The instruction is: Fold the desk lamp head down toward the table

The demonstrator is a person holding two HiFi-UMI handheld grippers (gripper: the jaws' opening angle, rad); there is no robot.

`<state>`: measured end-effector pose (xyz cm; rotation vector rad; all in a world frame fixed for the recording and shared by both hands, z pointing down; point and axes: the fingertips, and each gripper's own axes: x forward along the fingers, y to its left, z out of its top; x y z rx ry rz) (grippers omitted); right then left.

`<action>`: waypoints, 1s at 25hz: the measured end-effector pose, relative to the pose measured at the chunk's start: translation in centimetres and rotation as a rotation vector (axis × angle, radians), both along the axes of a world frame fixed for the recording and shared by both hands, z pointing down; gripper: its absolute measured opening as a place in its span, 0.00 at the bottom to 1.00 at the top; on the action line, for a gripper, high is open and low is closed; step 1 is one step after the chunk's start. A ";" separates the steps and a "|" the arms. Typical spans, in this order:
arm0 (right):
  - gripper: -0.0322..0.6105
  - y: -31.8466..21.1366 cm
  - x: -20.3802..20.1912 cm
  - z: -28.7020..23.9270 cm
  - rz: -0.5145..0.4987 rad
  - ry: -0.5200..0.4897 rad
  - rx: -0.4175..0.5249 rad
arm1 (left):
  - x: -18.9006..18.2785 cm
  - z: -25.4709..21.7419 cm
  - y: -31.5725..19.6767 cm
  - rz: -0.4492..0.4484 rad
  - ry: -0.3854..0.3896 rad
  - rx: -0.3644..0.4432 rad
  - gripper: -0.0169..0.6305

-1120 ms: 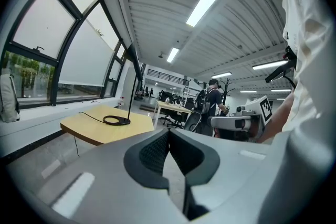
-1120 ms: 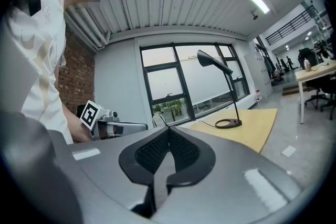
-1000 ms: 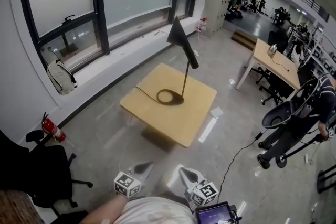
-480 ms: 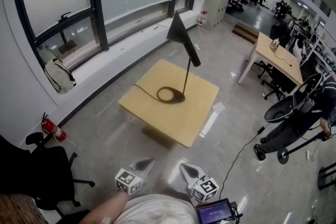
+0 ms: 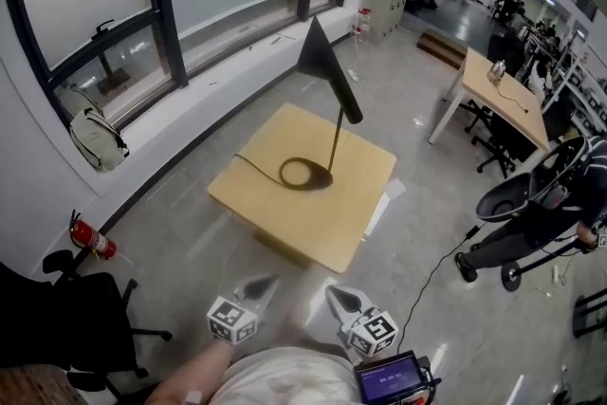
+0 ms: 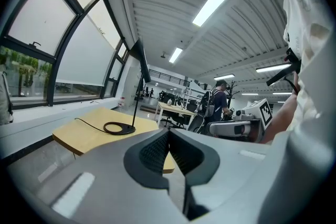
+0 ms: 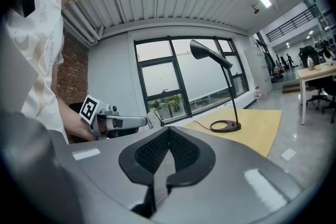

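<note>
Black desk lamp [image 5: 321, 62] standing upright near the middle of a small wooden table [image 5: 332, 228], its head raised high, left gripper [image 5: 258, 285] and right gripper [image 5: 339, 296] low in front, well apart from the table, both with jaws pressed together, holding nothing.

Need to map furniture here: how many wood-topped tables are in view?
2. The square light-wood table bearing the black desk lamp sits centre; a long wood-topped desk with white legs stands at right. Others may hide in the far office.
</note>
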<state>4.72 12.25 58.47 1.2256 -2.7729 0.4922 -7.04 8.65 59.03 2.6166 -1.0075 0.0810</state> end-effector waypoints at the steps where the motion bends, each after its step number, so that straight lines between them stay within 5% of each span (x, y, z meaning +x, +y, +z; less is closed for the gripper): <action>1: 0.07 -0.6 0.0 0.1 0.002 0.000 -0.001 | 0.0 0.1 -0.6 -0.001 0.003 -0.002 0.03; 25: 0.07 -12.7 -1.7 -0.2 -0.073 -0.016 -0.025 | -2.0 -0.1 -11.4 -0.073 -0.013 -0.026 0.03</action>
